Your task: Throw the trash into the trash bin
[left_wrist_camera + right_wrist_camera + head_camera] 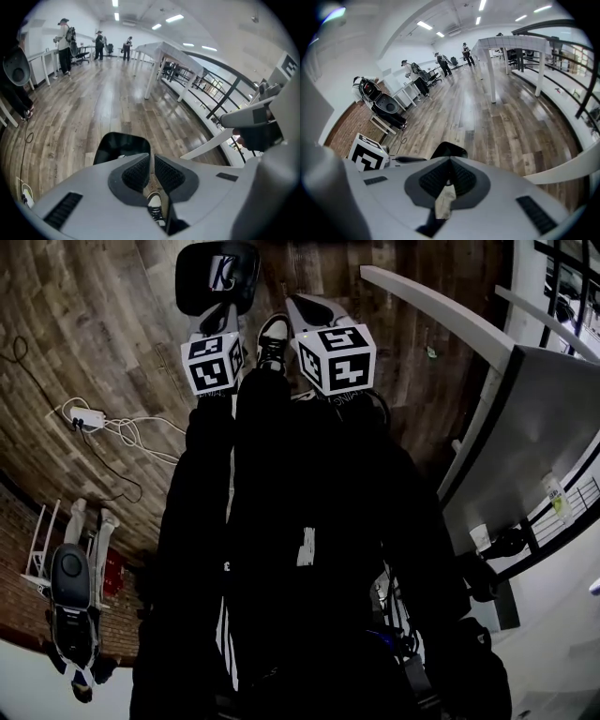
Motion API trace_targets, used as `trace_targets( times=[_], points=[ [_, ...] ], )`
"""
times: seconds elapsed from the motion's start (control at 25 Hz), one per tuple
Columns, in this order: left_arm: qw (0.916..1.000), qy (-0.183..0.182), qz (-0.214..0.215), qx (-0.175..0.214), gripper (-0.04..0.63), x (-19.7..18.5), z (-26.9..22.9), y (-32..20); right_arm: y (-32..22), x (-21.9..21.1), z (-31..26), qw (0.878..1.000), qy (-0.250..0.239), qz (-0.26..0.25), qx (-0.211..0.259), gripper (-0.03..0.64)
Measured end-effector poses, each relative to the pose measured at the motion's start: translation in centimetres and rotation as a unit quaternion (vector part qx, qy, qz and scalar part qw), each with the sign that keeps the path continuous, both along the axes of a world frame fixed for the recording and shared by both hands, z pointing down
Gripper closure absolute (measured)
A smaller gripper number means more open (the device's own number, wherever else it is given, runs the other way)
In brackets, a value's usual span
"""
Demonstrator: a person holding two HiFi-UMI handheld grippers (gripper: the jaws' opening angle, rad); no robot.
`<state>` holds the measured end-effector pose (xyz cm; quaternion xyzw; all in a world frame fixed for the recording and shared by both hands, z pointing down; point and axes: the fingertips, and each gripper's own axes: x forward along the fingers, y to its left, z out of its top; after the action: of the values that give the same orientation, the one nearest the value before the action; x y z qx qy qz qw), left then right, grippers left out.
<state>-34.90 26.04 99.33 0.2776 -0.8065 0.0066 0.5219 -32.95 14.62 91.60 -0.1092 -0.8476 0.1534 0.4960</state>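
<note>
A black trash bin (217, 276) stands on the wood floor at the top of the head view, just beyond both grippers. In the left gripper view its open mouth (123, 145) shows right past the jaws. My left gripper (152, 171) is open by a narrow gap with nothing between its pads; a shoe shows through the gap. My right gripper (450, 177) is shut on a crumpled pale scrap of trash (444, 199) that hangs back from its pads. The bin (449, 150) lies just ahead of it. Both marker cubes (214, 362) (337, 357) sit side by side above the person's dark legs.
The person's shoe (273, 338) stands beside the bin. A long white table (441, 310) and a grey tabletop (544, 427) fill the right. A power strip with white cables (89, 418) lies on the floor at left. Several people (63, 40) stand far off.
</note>
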Motion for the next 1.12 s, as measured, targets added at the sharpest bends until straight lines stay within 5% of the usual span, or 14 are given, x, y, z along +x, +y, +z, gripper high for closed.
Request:
trace_targets(
  times=[0.56, 1.12],
  points=[
    [0.9943, -0.077, -0.018, 0.071, 0.592, -0.3, -20.5, -4.1, -2.0, 1.0, -16.5, 0.996, -0.073, 0.046, -0.013, 0.601],
    [0.9806, -0.131, 0.049, 0.137, 0.595, 3.6, -39.2, -11.5, -6.7, 5.4, -34.8, 0.978, -0.178, 0.105, -0.013, 0.602]
  ],
)
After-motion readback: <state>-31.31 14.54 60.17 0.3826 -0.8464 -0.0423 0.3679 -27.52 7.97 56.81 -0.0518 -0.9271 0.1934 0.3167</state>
